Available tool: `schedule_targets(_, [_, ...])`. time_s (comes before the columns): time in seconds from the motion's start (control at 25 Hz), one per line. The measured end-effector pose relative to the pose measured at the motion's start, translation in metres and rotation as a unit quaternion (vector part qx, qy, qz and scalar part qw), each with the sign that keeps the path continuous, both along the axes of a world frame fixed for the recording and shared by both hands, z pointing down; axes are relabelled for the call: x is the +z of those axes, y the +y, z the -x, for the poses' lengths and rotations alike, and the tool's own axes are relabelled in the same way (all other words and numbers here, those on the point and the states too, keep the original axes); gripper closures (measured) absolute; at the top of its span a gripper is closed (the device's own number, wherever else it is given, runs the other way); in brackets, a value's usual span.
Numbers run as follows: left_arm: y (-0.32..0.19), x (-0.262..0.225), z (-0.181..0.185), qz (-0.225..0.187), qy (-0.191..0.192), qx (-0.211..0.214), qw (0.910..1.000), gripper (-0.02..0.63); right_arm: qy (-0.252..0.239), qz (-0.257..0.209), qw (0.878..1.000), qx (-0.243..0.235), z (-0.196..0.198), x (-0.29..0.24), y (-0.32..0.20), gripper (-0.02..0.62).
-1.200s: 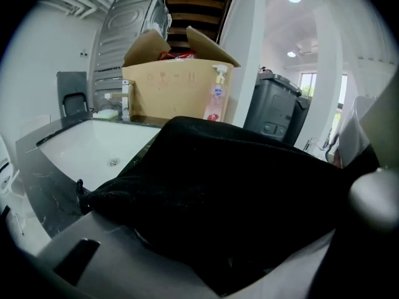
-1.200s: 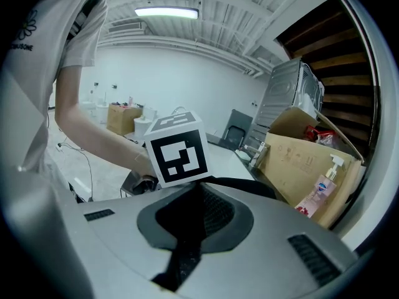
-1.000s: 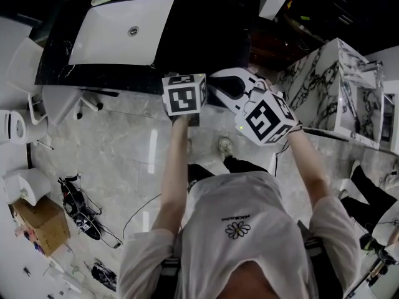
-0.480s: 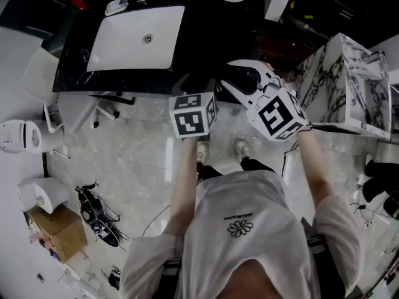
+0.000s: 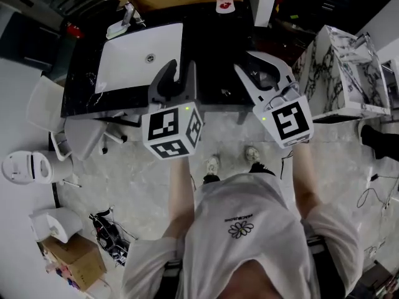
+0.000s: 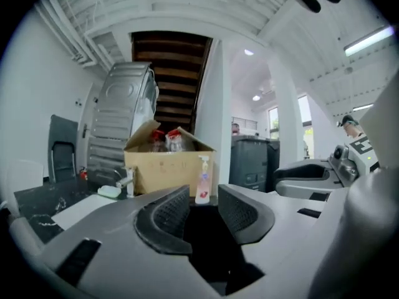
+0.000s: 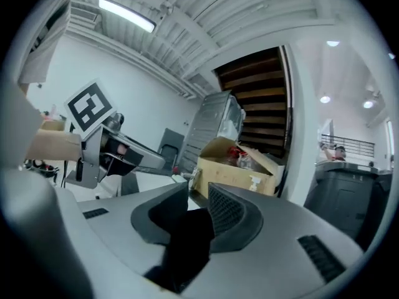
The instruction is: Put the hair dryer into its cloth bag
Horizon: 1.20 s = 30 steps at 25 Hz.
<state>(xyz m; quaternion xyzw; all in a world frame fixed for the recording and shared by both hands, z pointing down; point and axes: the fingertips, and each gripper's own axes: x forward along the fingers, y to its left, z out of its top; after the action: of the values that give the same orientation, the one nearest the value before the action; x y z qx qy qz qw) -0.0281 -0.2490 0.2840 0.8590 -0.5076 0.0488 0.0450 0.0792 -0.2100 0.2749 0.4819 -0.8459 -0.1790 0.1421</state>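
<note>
Both grippers are held up level in front of the black counter (image 5: 212,36). My left gripper (image 5: 177,67) has just been closing. Its jaws still stand apart (image 6: 203,195), and a pump bottle (image 6: 202,182) shows through the gap with nothing between the pads. My right gripper (image 5: 262,64) has its jaws close together (image 7: 198,195). A black fold of cloth (image 7: 184,242), seemingly the bag, fills the gap between them and spills toward the camera. I cannot make out the hair dryer in any view.
A white sink (image 5: 134,61) with a faucet (image 5: 128,14) is set in the counter's left half. An open cardboard box (image 6: 165,167) stands behind it. A marbled block (image 5: 349,67) is at the right, a toilet (image 5: 25,167) on the floor at the left.
Both grippers have risen from the counter's front edge to above it. The left one has tipped up, so its jaws now show in the head view.
</note>
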Motion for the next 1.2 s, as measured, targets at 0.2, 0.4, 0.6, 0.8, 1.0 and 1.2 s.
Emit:
schedule_targets(0.2, [0.022,-0.034,-0.001,-0.081,0.009,0.034,0.9961,0.538,-0.114,-0.044,0.987,0.108,-0.017,-0.028,0.018,0.541])
schedule_targets(0.4, [0.028,-0.030,0.017,-0.089,0.000,0.015,0.9960,0.585,-0.172,-0.051,0.961,0.212,-0.038,-0.018,0.036,0.571])
schedule_targets(0.6, [0.031,-0.018,0.036,-0.090,0.009,0.004,0.9959,0.591,-0.188,-0.045,0.940,0.282,-0.044,0.011,0.059,0.581])
schedule_targets(0.8, [0.033,-0.012,0.033,-0.085,0.010,0.016,0.9962,0.591,-0.166,-0.036,0.941,0.292,-0.036,0.022,0.064,0.583])
schedule_targets(1.0, [0.035,-0.013,0.022,-0.089,0.002,0.029,0.9956,0.591,-0.164,-0.036,0.943,0.287,-0.034,0.022,0.061,0.583])
schedule_targets(1.2, [0.036,-0.006,0.016,-0.080,0.000,0.032,0.9963,0.591,-0.162,-0.035,0.945,0.283,-0.037,0.023,0.060,0.583])
